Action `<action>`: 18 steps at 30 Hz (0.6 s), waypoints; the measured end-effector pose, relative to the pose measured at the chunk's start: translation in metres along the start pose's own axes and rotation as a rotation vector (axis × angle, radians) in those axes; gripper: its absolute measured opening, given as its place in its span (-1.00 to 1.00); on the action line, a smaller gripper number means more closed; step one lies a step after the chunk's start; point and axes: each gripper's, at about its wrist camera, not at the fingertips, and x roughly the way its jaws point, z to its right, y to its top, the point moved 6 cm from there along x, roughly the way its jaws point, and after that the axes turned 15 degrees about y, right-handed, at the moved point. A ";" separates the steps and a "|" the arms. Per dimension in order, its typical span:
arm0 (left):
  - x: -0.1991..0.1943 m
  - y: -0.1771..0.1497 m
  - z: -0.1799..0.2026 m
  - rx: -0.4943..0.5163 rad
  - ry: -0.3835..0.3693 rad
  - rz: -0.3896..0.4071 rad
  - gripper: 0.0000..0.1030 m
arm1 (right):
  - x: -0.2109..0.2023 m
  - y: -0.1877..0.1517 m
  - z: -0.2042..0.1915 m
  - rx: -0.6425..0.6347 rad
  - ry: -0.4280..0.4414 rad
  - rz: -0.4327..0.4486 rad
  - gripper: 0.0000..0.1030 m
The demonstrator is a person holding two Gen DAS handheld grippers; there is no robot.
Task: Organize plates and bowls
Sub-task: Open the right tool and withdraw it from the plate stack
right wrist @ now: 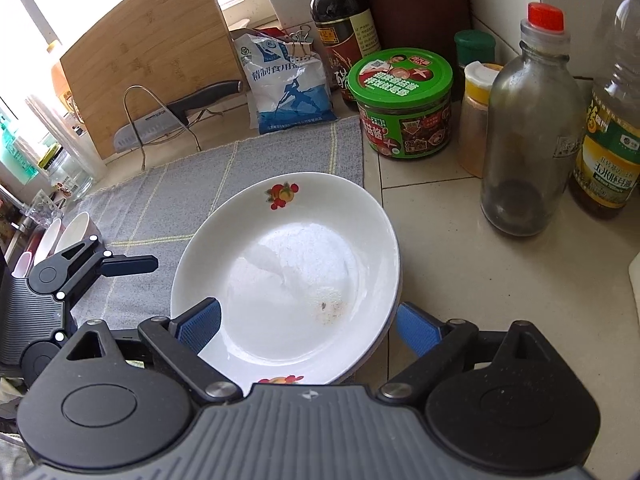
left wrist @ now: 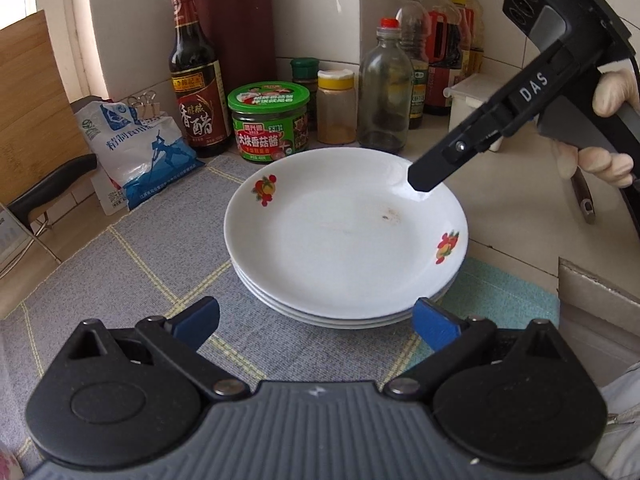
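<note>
While the right gripper (right wrist: 308, 326) hangs with its jaws spread either side of the top plate's (left wrist: 344, 232) near rim, gripping nothing, a careless closing could tip that plate or slide it off the stack (left wrist: 340, 316) on the grey mat (left wrist: 120, 264) — the bottles (right wrist: 528, 136) stand near. The left gripper (left wrist: 316, 316) is spread and empty too. How many plates lie underneath is hard to count, and the bowls (right wrist: 66, 232) at the left edge are half hidden
</note>
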 end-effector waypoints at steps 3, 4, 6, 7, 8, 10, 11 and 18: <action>-0.011 0.004 -0.009 -0.056 0.037 0.034 0.99 | -0.004 0.001 -0.010 -0.086 -0.059 0.035 0.98; -0.014 0.005 -0.012 -0.070 0.054 0.043 0.99 | -0.004 0.001 -0.014 -0.121 -0.081 0.045 1.00; -0.020 0.007 -0.016 -0.090 0.086 0.054 0.99 | -0.003 0.002 -0.024 -0.205 -0.124 0.066 1.00; -0.022 0.009 -0.019 -0.101 0.111 0.056 0.99 | -0.002 0.002 -0.030 -0.245 -0.139 0.073 1.00; -0.023 0.009 -0.021 -0.108 0.124 0.050 0.99 | -0.001 0.002 -0.034 -0.277 -0.149 0.082 1.00; -0.024 0.007 -0.023 -0.129 0.133 0.027 0.99 | 0.002 0.002 -0.045 -0.337 -0.153 0.098 1.00; -0.026 0.005 -0.024 -0.143 0.132 0.020 0.99 | 0.004 0.003 -0.049 -0.357 -0.148 0.103 1.00; -0.066 0.002 -0.032 -0.224 0.203 0.071 0.99 | 0.005 0.004 -0.082 -0.454 -0.049 0.175 1.00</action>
